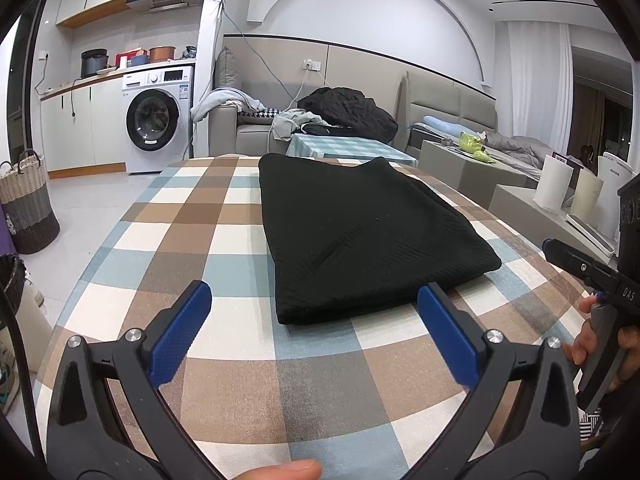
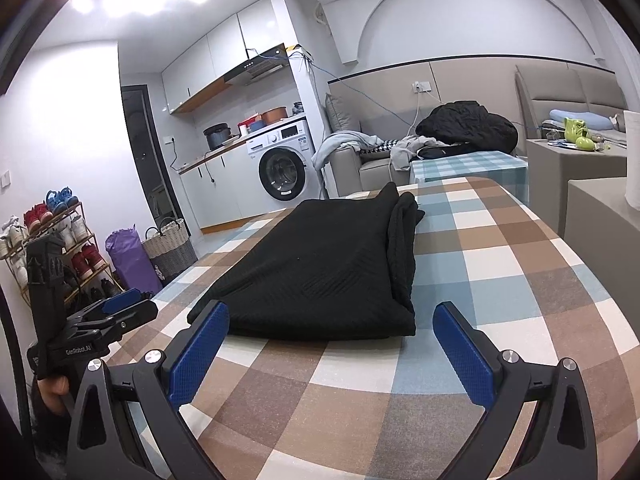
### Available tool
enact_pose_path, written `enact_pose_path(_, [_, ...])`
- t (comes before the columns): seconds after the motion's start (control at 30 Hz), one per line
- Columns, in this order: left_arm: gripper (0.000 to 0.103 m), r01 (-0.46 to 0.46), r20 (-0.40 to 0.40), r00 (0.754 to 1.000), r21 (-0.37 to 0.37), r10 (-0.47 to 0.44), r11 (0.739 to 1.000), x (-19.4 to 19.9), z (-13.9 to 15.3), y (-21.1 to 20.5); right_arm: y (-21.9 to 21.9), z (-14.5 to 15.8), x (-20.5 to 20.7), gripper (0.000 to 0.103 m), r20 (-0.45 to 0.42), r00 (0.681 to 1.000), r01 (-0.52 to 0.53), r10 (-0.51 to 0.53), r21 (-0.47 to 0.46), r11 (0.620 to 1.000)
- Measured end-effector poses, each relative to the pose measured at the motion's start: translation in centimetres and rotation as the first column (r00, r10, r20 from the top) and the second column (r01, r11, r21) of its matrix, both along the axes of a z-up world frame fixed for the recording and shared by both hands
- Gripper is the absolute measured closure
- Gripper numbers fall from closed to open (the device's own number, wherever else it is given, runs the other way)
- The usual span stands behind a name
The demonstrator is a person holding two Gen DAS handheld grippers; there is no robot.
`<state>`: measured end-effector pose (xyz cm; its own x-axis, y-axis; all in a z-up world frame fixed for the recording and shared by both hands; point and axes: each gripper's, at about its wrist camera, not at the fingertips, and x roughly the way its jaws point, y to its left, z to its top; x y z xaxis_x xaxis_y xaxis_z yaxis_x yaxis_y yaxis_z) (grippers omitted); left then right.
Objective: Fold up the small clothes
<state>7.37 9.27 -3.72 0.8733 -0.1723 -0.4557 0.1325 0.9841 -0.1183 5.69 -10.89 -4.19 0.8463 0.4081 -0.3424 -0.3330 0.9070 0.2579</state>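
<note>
- The black knit garment [image 1: 360,236] lies flat on the checked cloth [image 1: 192,216] that covers the counter, already folded lengthwise into a long strip that runs away from both cameras.
- In the right wrist view the garment [image 2: 320,268] shows stacked layers along its right edge, with a lumpy bunch at the far end; the near edge looks thick and even.
- Both tongs are spread wide and hold nothing. The left tongs [image 1: 314,308] sit just short of the near edge, toward its left corner; the right tongs [image 2: 331,326] face the same edge, toward its right corner.
- The step in hand looks like the next fold: near end carried over to the far end.
- To do it well, I judge each pair of tongs should slide low along the cloth and take one near corner, biting through all the layers, not just the top one.
- Lifting both corners level and together should keep the strip square; an uneven lift would likely skew the fold.
- The knit looks soft and heavy, so the layers may slip apart; the checked cloth could get pinched too.
- The sofa [image 1: 228,128] and washing machine [image 1: 158,116] stand well behind, out of the way.
</note>
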Motion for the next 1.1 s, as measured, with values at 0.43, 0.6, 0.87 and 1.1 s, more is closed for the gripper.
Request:
enact_pose_path(0.43, [0.000, 0.002, -0.001, 1.000, -0.001, -0.002, 1.000, 0.08, -0.04, 0.07, -0.13, -0.18, 0.17, 0.000, -0.004, 1.000, -0.002, 0.002, -0.001, 1.000])
enact_pose_path(0.6, [0.000, 0.000, -0.002, 1.000, 0.000, 0.000, 1.000, 0.09, -0.07, 0.09, -0.06, -0.20, 0.20, 0.000, -0.005, 1.000, -0.005, 0.005, -0.002, 1.000])
enact_pose_path(0.87, [0.000, 0.003, -0.006, 1.000, 0.000, -0.003, 1.000, 0.14, -0.27, 0.10, -0.03, -0.23, 0.23, 0.000, -0.005, 1.000, -0.007, 0.007, -0.002, 1.000])
enact_pose_path(1.1, [0.000, 0.003, -0.005, 1.000, 0.000, -0.003, 1.000, 0.14, -0.28, 0.10, 0.01, -0.25, 0.26, 0.000, -0.008, 1.000, -0.009, 0.009, -0.004, 1.000])
